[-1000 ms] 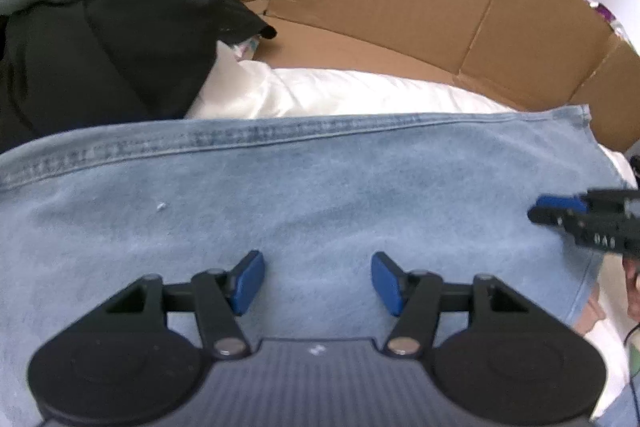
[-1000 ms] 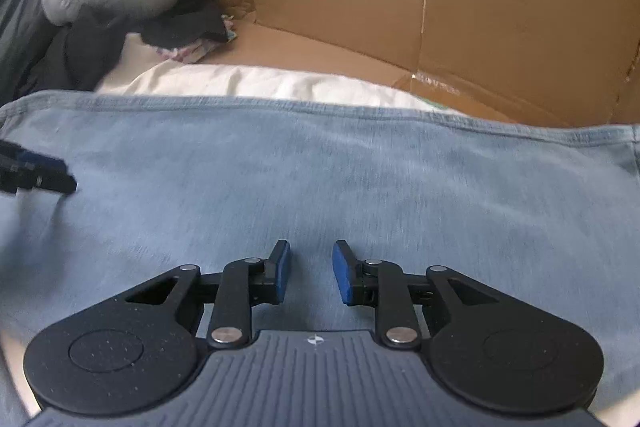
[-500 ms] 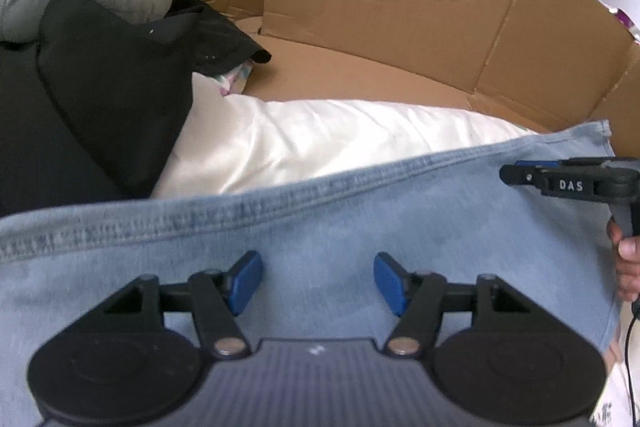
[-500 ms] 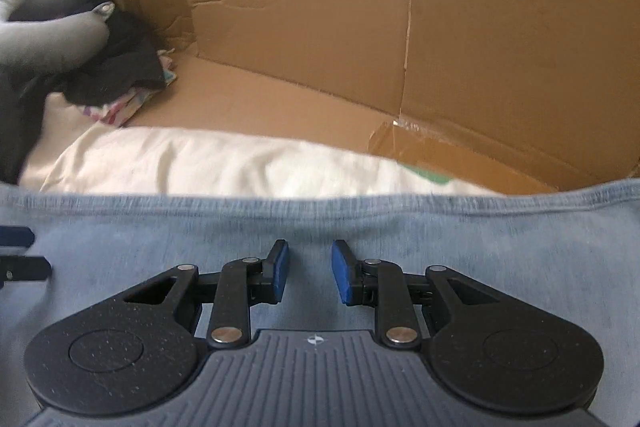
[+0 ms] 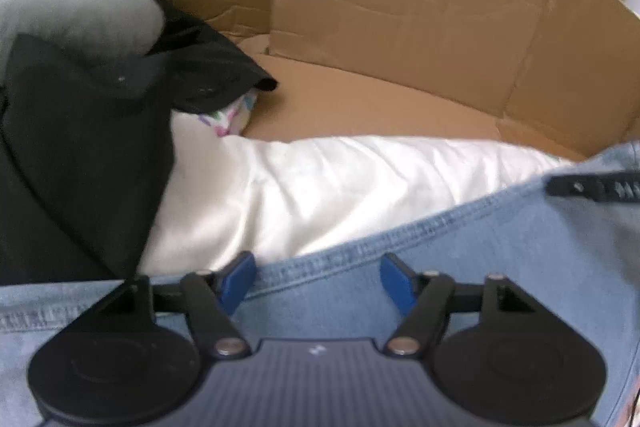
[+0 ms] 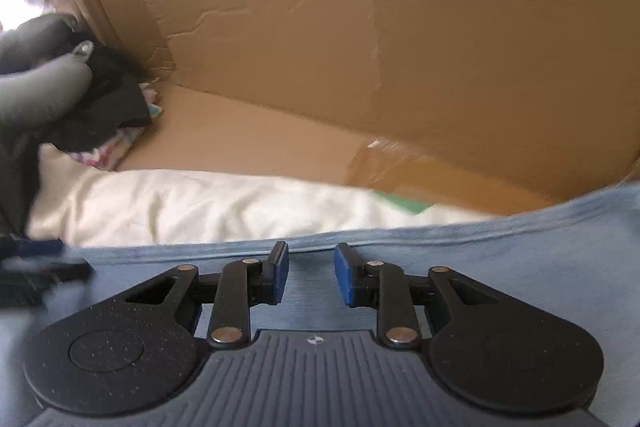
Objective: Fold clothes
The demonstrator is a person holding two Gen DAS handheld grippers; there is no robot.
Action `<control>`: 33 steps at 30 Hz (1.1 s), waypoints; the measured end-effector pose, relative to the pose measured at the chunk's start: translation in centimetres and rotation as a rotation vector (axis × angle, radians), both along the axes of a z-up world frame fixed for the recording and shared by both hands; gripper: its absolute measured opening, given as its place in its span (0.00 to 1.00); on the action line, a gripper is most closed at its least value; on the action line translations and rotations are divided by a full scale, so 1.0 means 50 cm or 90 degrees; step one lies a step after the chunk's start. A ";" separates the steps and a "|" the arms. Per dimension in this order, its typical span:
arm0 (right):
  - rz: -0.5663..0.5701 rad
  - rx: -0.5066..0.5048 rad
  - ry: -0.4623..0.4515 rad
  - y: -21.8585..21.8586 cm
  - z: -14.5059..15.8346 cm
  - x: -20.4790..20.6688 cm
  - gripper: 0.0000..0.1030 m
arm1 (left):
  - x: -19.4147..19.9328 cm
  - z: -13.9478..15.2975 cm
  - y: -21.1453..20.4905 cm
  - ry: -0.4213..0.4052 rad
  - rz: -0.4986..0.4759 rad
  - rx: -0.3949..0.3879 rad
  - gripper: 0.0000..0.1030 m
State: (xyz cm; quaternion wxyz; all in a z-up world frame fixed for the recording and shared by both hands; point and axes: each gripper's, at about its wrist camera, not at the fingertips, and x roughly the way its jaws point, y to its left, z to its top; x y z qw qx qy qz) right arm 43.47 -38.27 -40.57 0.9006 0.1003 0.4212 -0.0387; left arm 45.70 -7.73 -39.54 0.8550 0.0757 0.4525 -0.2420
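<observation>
1. Presently the left gripper [image 5: 316,281] is standing wide, with nothing pinched; its blue pads [image 5: 394,283] are hovering over the stitched hem of the denim garment [image 5: 500,259].
2. The right gripper [image 6: 311,273] is standing at a narrower gap, its jaws having just been opening; the pads are lying over the denim garment [image 6: 460,267] at its far edge, and no cloth is gripped between them.
3. The denim is lying spread flat beneath both grippers, covering the near part of a white garment [image 5: 340,187], which is showing beyond the hem.
4. Beyond that, a dark heap of clothes [image 5: 80,147] is sitting at the left, and a cardboard box wall [image 6: 360,47] is closing off the back.
5. Judgement: the step in hand appears to be positioning for the next fold, both grippers being free at the far hem.
6. The next move is likely calling for each gripper to close on the hem at matching points, picking up the denim alone and not the white cloth underneath.
</observation>
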 end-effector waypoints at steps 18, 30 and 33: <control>-0.066 -0.048 0.059 -0.139 -0.042 -0.111 0.39 | -0.105 0.107 0.259 0.027 0.067 0.023 0.73; -0.075 -0.070 0.064 -0.155 -0.043 -0.010 0.42 | -0.198 0.142 0.563 0.070 0.286 0.089 0.79; -0.104 -0.010 0.070 -0.185 -0.032 -0.002 0.42 | -0.214 0.150 0.630 0.074 0.337 0.098 0.79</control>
